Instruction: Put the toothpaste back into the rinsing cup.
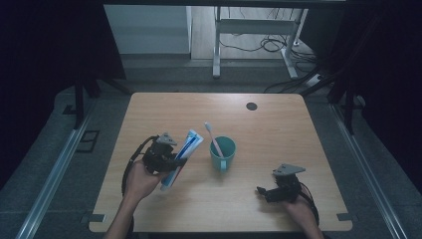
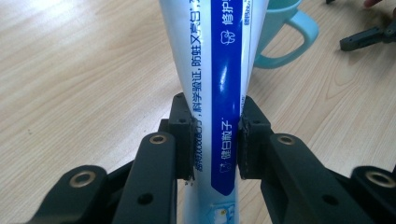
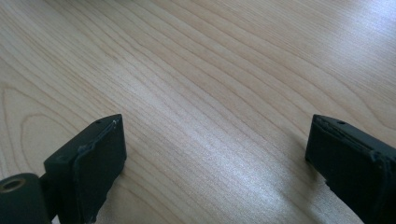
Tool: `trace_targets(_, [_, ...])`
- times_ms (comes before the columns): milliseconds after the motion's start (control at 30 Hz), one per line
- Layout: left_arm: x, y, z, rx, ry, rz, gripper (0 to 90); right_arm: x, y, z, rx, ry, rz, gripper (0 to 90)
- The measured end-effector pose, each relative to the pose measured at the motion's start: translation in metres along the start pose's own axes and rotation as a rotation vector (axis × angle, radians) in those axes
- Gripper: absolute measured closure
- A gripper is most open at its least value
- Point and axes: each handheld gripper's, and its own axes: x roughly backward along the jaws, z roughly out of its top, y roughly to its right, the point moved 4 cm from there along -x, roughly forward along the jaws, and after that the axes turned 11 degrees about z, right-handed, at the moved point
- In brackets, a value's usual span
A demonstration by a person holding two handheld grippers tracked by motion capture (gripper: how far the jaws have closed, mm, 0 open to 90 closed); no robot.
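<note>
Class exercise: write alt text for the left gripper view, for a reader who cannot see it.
Two black jaws of the left gripper clamp a white and blue toothpaste tube that runs up the middle of the frame over a light wooden table. Behind the tube stands a teal cup with a handle, and the tip of the other gripper shows at the upper right.

The table point(image 1: 278, 129) is pale wood-grain laminate, smooth with a soft sheen, and a dark round plastic cap point(image 1: 251, 106) sits near its far edge. The toothpaste tube point(image 2: 219, 70) looks like glossy white-and-blue printed plastic film, the teal cup point(image 1: 223, 152) is smooth matt plastic, and the pink toothbrush point(image 1: 213, 137) in it looks plastic too. The left gripper point(image 2: 215, 140) and right gripper point(image 3: 215, 154) are matt black plastic with rougher, rubbery pads point(image 3: 100, 158) and metal bolt heads.
</note>
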Motion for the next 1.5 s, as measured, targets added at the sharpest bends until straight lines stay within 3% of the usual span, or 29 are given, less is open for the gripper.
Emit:
trace_targets(467, [0.009, 0.005, 0.011, -0.005, 0.097, -0.002, 72.0, 0.000, 0.000, 0.000, 0.001, 0.001, -0.001, 5.1])
trace_targets(867, [0.008, 0.014, 0.034, 0.009, 0.183, -0.005, 72.0, 0.000, 0.000, 0.000, 0.001, -0.001, 0.000, 5.1])
trace_targets(1500, [0.001, 0.025, 0.067, 0.011, 0.281, -0.018, 72.1, 0.000, 0.000, 0.000, 0.001, -0.001, 0.000, 5.1])
